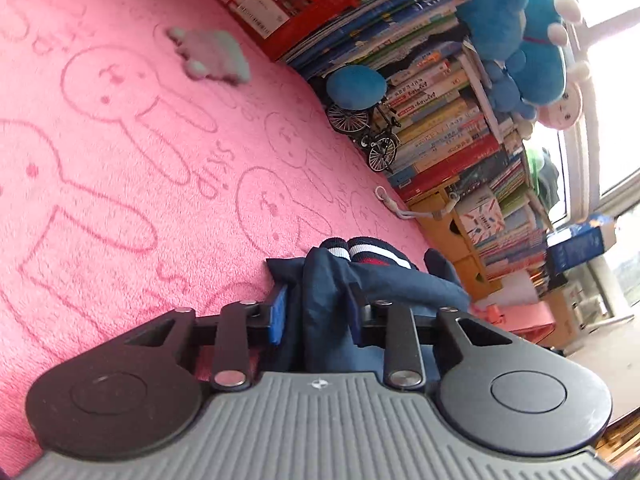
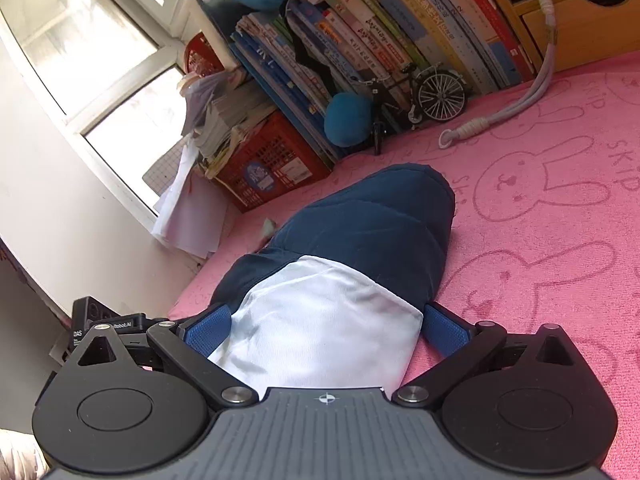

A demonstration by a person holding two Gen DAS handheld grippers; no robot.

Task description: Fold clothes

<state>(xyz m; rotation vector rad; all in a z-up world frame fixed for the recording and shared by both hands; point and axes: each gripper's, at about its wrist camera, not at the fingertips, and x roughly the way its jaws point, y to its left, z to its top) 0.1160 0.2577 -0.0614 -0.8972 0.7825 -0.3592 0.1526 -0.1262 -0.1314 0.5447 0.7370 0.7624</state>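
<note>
Left claw point(image 1: 316, 312): clenched on a bunched-up fold of the dark blue jacket point(image 1: 384, 280), low at 6 o'clock in the left view. Striped cuffs point(image 1: 360, 250) just past the pads, toward 12 o'clock. Right claw point(image 2: 326, 328): released, spread wide, with the jacket's white part point(image 2: 320, 320) lying between the blue pads point(image 2: 208, 330), low at 6 o'clock in the right view. All lying on a pink bunny blanket point(image 1: 120, 200). Small grey cloth point(image 1: 212, 56) well apart at 11 o'clock in the left view. Stacked books point(image 1: 440, 120) and a toy bicycle point(image 1: 368, 136) at 2 o'clock there.
</note>
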